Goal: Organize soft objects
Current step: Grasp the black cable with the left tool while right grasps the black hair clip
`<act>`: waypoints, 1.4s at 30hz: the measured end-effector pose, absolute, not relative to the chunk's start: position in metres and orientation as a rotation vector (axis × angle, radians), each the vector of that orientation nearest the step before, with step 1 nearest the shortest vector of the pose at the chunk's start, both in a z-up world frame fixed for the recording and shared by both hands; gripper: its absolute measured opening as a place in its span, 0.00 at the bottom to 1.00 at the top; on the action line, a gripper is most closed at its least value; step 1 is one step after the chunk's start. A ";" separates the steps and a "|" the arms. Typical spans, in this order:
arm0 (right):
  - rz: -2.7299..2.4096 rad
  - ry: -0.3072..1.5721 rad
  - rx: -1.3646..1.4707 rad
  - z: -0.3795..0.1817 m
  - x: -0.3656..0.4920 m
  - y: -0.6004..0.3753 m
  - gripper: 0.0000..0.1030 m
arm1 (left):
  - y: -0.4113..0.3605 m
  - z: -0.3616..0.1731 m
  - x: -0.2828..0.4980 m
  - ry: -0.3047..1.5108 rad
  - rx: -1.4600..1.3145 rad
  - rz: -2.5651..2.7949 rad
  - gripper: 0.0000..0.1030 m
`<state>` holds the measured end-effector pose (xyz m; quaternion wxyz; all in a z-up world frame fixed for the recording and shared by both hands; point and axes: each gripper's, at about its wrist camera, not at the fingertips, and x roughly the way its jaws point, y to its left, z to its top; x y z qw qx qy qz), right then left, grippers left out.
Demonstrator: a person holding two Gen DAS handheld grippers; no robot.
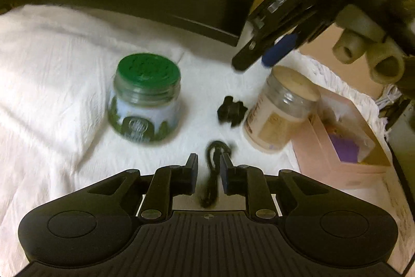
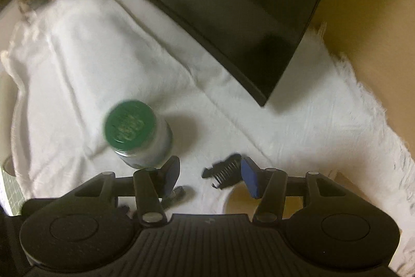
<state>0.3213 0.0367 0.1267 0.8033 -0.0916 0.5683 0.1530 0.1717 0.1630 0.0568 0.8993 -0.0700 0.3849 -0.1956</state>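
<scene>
A black hair tie (image 1: 213,168) hangs between the fingers of my left gripper (image 1: 209,163), which is nearly shut around it, low over the white cloth (image 1: 52,64). A black hair claw clip (image 1: 231,111) lies on the cloth between a green-lidded jar (image 1: 145,100) and a clear jar with a tan lid (image 1: 281,112). My right gripper (image 2: 210,171) is open above the claw clip (image 2: 224,170) and shows at the upper right of the left wrist view (image 1: 259,61). The green-lidded jar (image 2: 137,131) stands left of it, the tan-lidded jar (image 2: 241,201) just below.
A black monitor (image 2: 246,17) stands at the back of the cloth. A pink open box (image 1: 345,147) holding a purple item sits at the right edge. The cloth's fringed edge (image 2: 376,121) runs along the right over a tan surface.
</scene>
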 end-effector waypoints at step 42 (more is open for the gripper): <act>0.406 1.204 -0.258 0.138 0.314 0.049 0.38 | 0.118 0.037 0.222 1.017 0.061 -0.553 0.20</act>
